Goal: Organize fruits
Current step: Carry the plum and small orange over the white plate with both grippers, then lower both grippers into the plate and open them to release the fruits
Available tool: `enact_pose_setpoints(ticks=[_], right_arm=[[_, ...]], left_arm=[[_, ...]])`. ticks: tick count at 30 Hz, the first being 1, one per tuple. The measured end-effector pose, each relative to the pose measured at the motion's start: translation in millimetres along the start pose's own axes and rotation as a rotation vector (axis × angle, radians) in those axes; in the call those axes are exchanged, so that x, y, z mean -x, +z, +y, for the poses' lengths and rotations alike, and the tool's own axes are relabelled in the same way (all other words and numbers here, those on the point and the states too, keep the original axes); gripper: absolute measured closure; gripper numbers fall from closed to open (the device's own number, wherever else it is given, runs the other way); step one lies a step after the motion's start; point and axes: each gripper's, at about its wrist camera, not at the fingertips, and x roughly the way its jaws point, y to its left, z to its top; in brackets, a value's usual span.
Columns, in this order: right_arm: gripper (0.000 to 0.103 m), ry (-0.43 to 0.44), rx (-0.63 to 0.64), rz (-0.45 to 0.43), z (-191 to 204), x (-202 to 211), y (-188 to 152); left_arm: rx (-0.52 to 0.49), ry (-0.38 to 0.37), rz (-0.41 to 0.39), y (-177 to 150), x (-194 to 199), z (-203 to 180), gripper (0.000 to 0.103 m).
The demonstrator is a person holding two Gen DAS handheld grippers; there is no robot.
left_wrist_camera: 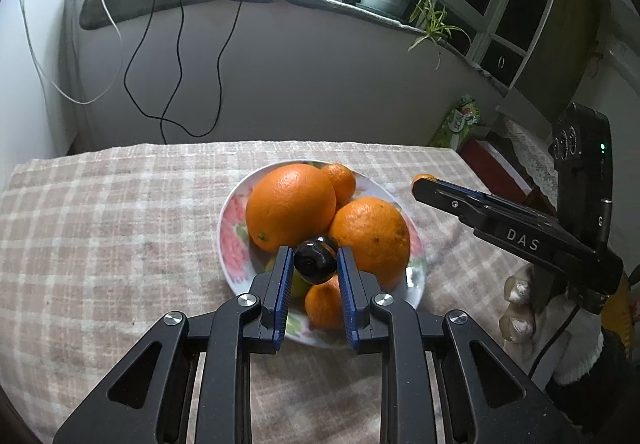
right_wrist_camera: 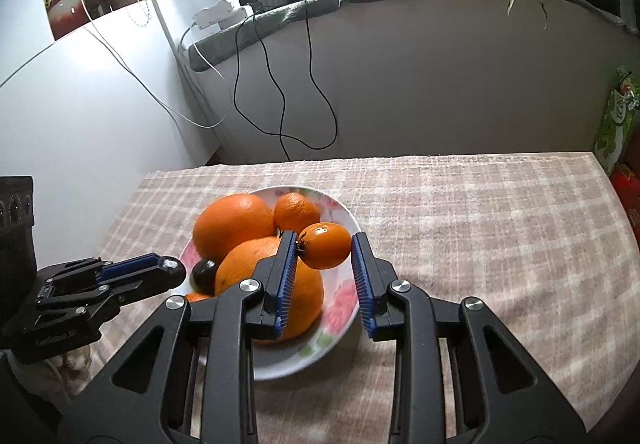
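**Both grippers carry small fruit at the plate**

Nearest the lens, the left gripper (left_wrist_camera: 313, 264) has its blue ribbed pads closed on a dark plum (left_wrist_camera: 315, 261), held at its widest part just above the near side of the flowered plate (left_wrist_camera: 416, 286). The right gripper (right_wrist_camera: 325, 249) clamps a small orange tomato (right_wrist_camera: 325, 246), stem end against its left pad, over the right side of the same plate.

On the plate lie two big oranges, one at the far left (left_wrist_camera: 290, 206) and one toward the right (left_wrist_camera: 370, 238), with a small mandarin (left_wrist_camera: 340, 180) behind them and another small orange fruit (left_wrist_camera: 323, 304) at the near rim. A greenish fruit peeks out beneath the plum, too hidden to name. The plate sits on a checked cloth (left_wrist_camera: 100, 244).

The plum and tomato both look light, smooth-skinned and soft, so they are likely to slip or bruise under a hard squeeze; a gentle hold across the middle, as now, seems right. The oranges look heavier and firm, with pebbled peel that should grip well, though the biggest may be wider than the jaws open.

The left gripper reaches forward and slightly down, low over the plate's near edge. The right gripper comes in from the plate's right, angled down toward its centre, and appears higher than the left.
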Motion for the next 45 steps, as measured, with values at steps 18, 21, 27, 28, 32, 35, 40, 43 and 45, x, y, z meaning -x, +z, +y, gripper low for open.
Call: enact_pose_setpoints(ticks=[18,21,27,28,32,35,40,43,45], right_arm=[[0.074,0.037,-0.024,0.04,-6,-24,7],[0.074,0.038,-0.025,0.037,-7,-24,9],[0.071,0.043,-0.02,0.041,-6,-24,9],[0.065,0.043,-0.019,0.041,-6,-24,9],[0.047,0.043,-0.013,0.026,-5,-21,9],[0.045,0.044,-0.014,0.023,-5,-19,10],[0.036,0.041,-0.016,0.014,-6,-15,11],[0.034,0.036,-0.012,0.01,-5,-12,10],[0.032,0.032,-0.005,0.007,-3,-10,10]], left_arm=[[0.023,0.02,0.013,-1,-6,8,0.082],[0.021,0.02,0.015,-2,-6,8,0.082],[0.018,0.024,0.016,0,-5,6,0.073],[0.017,0.025,0.015,0,-5,6,0.072],[0.013,0.023,0.02,0,-6,5,0.071],[0.014,0.02,0.022,0,-6,5,0.071],[0.01,0.021,0.021,-1,-4,2,0.07],[0.009,0.027,0.011,0,-1,1,0.058],[0.007,0.028,0.008,0,1,1,0.058]])
